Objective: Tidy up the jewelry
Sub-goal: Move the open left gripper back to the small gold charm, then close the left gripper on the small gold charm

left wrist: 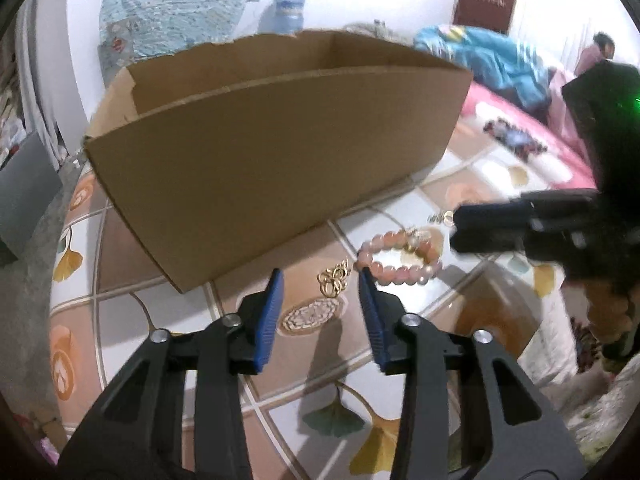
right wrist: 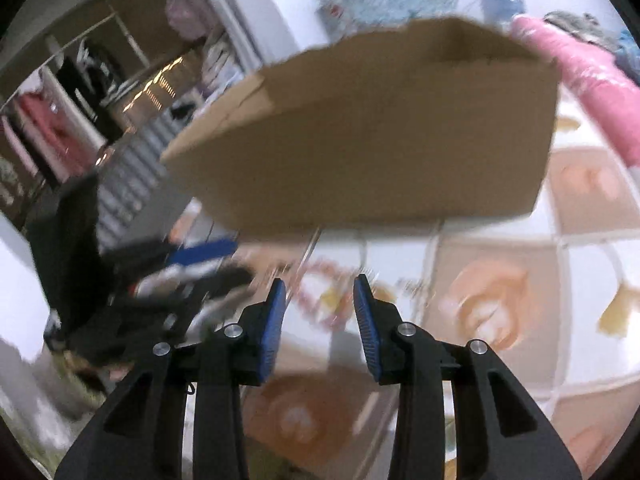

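Note:
A pink bead bracelet [left wrist: 400, 258] lies on the patterned tablecloth [left wrist: 160, 308], in front of an open-topped cardboard box [left wrist: 280, 140]. A small gold piece [left wrist: 334, 280] lies to its left. My left gripper [left wrist: 320, 280] is open, its blue pads apart, and the gold piece sits on the cloth just past its tips. My right gripper [left wrist: 456, 228] reaches in from the right, with a small silver bit [left wrist: 442, 218] at its tip. The right wrist view is blurred. There the right gripper [right wrist: 320, 284] is open and empty over the bracelet [right wrist: 316, 300], with the box [right wrist: 380, 140] beyond.
A bed with pink bedding [left wrist: 520, 132] and a blue blanket [left wrist: 492, 56] borders the table at the right. A person [left wrist: 600, 52] sits beyond it. A water jug [left wrist: 286, 12] stands behind the box. An open wardrobe [right wrist: 60, 120] shows on the left of the right wrist view.

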`<state>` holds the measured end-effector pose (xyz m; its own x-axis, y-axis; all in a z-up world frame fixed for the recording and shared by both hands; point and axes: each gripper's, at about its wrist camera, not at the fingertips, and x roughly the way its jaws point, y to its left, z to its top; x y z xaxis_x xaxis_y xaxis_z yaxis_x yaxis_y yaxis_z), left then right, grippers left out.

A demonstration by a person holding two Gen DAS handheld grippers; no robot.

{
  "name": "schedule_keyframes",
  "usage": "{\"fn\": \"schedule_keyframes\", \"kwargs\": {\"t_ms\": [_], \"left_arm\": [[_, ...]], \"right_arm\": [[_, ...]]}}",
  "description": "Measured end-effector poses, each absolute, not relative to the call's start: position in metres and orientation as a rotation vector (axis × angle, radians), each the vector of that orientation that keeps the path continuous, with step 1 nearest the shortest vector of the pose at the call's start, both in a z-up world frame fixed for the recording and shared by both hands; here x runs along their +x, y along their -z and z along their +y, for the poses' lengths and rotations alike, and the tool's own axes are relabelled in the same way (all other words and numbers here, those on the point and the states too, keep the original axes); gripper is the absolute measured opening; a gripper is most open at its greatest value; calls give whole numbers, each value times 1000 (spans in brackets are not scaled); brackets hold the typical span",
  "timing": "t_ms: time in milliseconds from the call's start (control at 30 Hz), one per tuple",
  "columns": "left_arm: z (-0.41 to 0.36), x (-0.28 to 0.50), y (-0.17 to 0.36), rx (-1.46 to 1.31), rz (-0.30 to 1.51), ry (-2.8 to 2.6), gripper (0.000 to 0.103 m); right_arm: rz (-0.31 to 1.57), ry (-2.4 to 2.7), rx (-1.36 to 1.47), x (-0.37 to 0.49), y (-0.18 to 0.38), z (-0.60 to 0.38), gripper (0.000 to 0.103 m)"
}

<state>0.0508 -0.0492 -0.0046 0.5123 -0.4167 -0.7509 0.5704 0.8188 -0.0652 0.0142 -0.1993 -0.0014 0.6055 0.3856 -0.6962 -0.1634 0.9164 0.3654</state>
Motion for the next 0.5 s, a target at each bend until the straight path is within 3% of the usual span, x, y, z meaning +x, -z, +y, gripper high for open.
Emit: {"fn": "schedule_keyframes", "kwargs": {"t_ms": [233, 500], "left_arm": [[-62, 56, 17, 257, 904, 586, 17], [-67, 56, 17, 310, 887, 613, 14]], "right_arm": [[897, -370, 298, 4, 14, -177, 34], [901, -391, 324, 7, 22, -175, 34]]}}
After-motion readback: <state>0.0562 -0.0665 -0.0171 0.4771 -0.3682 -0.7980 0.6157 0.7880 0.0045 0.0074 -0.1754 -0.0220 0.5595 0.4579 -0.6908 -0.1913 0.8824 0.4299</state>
